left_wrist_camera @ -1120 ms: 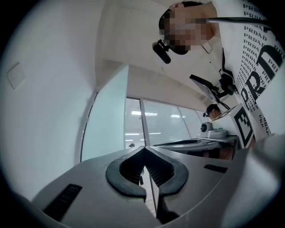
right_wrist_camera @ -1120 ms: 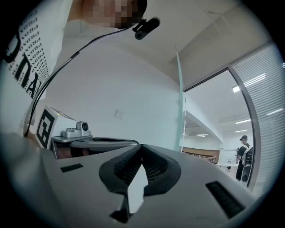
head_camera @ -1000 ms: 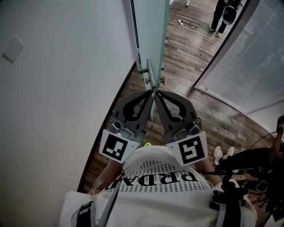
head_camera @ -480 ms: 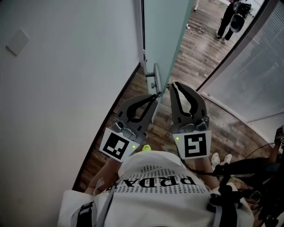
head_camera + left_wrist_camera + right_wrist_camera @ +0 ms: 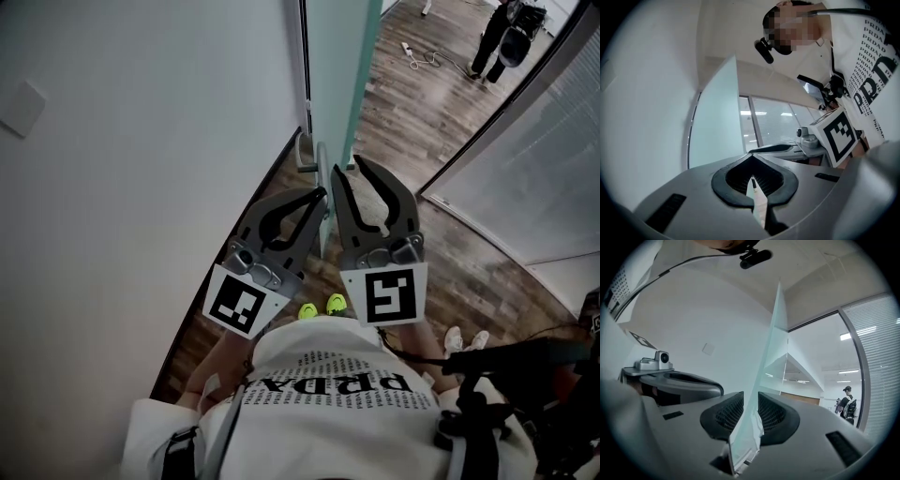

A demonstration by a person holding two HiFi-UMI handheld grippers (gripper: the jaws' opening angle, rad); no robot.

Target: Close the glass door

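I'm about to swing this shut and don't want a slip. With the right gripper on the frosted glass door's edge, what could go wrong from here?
1. The right gripper holds only the thin free edge of the frosted glass door. Smooth glass may slide out of the pads once the door swings.
2. The shut left gripper sits by the metal door handle, close to the white wall. It could get knocked or pinched as the door moves.
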